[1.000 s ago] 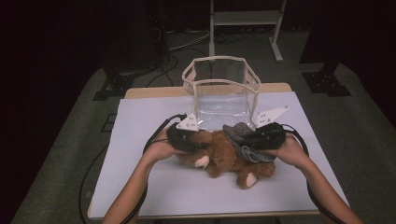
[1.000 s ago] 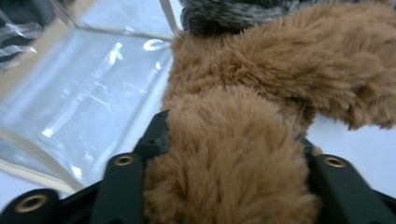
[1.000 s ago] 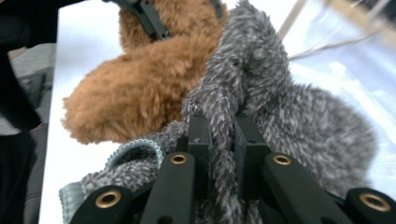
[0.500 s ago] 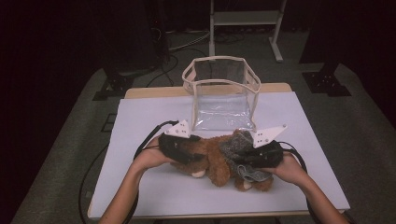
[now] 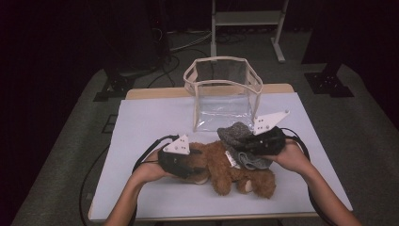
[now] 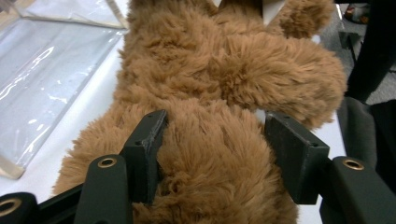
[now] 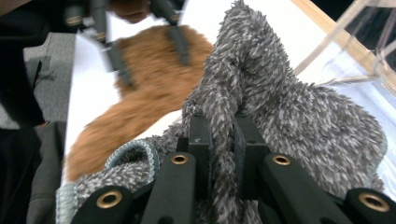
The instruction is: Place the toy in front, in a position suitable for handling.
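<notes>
A brown teddy bear [image 5: 230, 172] lies on its side on the white table [image 5: 150, 122]. My left gripper [image 5: 200, 165] comes at it from the left. In the left gripper view its jaws [image 6: 215, 140] stand on either side of the bear's body [image 6: 224, 70] and have just been closing, pads sunk into the fur. My right gripper [image 5: 237, 143] is shut on a fold of a grey fuzzy garment [image 5: 235, 133] that is draped over the bear's upper part. In the right gripper view the jaws [image 7: 223, 135] pinch the grey cloth [image 7: 299, 116], with the bear [image 7: 144, 88] behind.
A clear plastic bag with a beige rim [image 5: 221, 94] stands open at the back middle of the table, just beyond the bear. Its clear wall [image 6: 56, 56] lies to the left in the left gripper view. Black cables trail from both grippers. Dark floor surrounds the table.
Both hands and the bear have come toward the near edge of the table. The right gripper dipped, then rose again with the grey garment. The left gripper slid left along the bear.
</notes>
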`<action>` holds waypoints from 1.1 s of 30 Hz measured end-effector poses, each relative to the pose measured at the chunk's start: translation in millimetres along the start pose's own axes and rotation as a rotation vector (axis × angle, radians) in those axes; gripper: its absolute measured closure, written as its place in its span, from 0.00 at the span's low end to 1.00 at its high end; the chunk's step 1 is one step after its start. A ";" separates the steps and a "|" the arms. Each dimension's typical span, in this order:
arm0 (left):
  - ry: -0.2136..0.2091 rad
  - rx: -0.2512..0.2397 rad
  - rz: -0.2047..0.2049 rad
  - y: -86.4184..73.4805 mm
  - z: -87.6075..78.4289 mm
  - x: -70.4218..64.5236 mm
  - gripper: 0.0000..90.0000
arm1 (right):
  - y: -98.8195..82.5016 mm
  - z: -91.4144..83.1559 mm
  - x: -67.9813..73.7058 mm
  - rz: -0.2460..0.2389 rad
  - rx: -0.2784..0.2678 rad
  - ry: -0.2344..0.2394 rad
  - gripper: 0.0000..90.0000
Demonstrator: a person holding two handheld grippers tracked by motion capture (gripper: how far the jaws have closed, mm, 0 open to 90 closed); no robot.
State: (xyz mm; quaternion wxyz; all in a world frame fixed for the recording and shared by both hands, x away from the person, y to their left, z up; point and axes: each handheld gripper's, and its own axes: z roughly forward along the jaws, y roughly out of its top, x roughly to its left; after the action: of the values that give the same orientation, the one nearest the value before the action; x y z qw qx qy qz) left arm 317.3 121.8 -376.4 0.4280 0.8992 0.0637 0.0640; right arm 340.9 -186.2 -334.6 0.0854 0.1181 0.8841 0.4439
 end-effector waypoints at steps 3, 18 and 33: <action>0.002 0.003 0.012 -0.1 -1.5 -4.0 0.42 | -5.5 10.6 -2.2 0.016 0.027 0.020 0.88; 0.002 -0.024 -0.008 -0.3 -6.4 -3.0 0.40 | -29.2 -3.4 34.1 -0.026 0.026 0.021 0.88; -0.020 -0.036 0.013 -7.7 -8.3 -12.1 0.43 | 4.2 27.6 55.1 -0.144 0.042 0.068 0.88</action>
State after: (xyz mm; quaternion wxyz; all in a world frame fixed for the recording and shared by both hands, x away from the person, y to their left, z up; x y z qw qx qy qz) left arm 303.5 130.9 -377.9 0.4443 0.8924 0.0525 0.0590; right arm 295.8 -147.0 -350.1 0.0847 0.0409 0.9018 0.4217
